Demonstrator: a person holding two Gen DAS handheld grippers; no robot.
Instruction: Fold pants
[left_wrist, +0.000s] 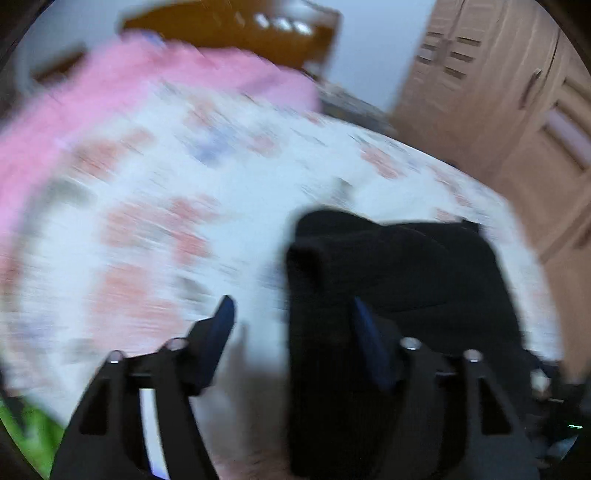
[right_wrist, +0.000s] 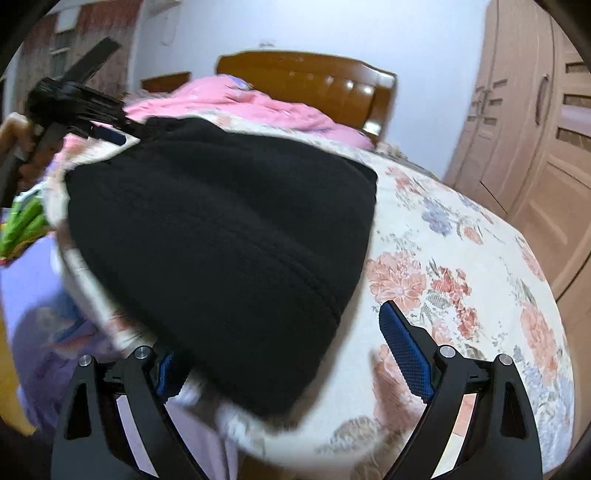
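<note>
The black pants lie folded into a thick bundle on the floral bedspread. My right gripper is open, its jaws wide apart around the near edge of the bundle. My left gripper is open; in its blurred view the black pants lie between and beyond its fingers, on the right side. In the right wrist view the left gripper sits at the far left corner of the bundle, touching the fabric.
A pink quilt is heaped at the wooden headboard. Wooden wardrobe doors stand to the right. A green item lies left of the bed edge.
</note>
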